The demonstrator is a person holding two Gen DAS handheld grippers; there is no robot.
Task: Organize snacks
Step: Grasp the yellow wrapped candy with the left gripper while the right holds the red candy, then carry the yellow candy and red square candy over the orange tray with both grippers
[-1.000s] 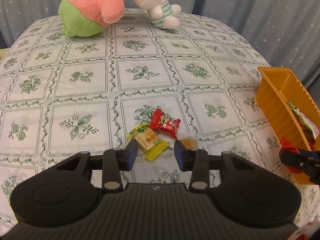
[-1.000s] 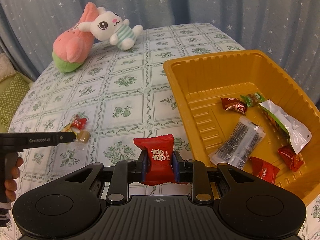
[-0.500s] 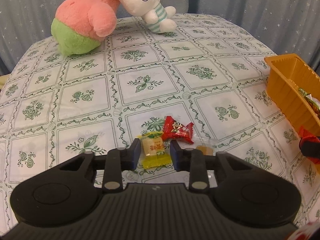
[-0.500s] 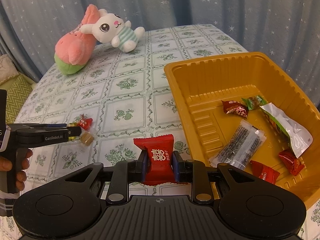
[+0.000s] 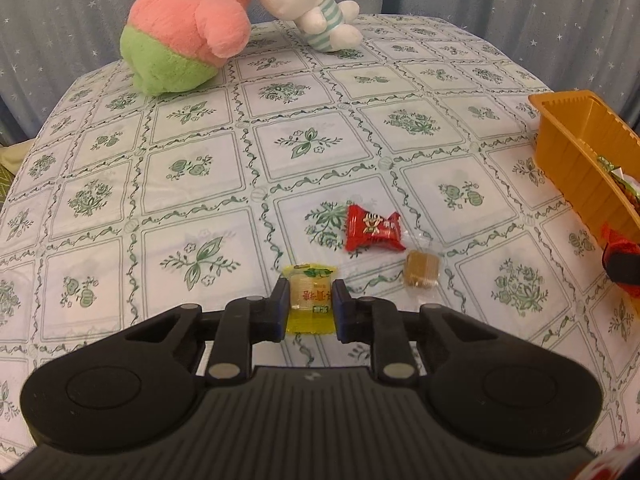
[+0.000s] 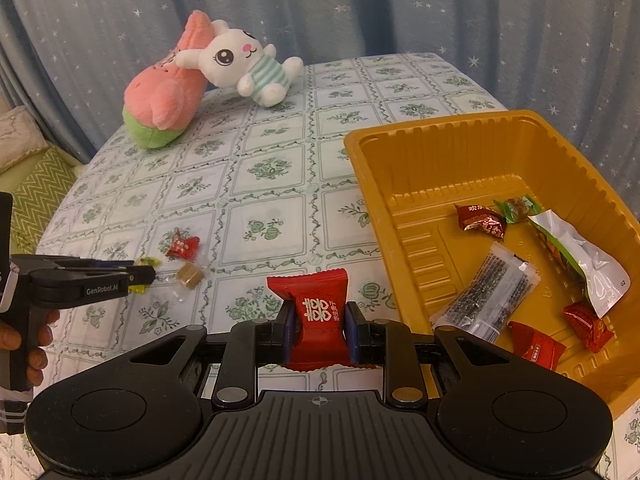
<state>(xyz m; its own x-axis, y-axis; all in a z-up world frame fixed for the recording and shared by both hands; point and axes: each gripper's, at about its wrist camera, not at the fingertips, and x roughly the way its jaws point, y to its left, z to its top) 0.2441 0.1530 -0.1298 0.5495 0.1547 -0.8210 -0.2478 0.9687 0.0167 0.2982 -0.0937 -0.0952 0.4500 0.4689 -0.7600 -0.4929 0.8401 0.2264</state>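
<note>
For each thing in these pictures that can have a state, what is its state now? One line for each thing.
Left gripper: jaws just closed, gripping the yellow candy.
Right gripper: shut on the red packet, beside the tray.
Orange tray: open, partly filled with several snacks.
Red candy: lying loose on the tablecloth.
Brown candy: loose on the cloth, in clear wrap.
White rabbit toy: leaning on the pink toy.

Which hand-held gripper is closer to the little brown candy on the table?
Left. The left hand-held gripper, shut on a yellow candy, sits right beside the brown candy. The right hand-held gripper holds a red packet farther off, near the orange tray.
</note>
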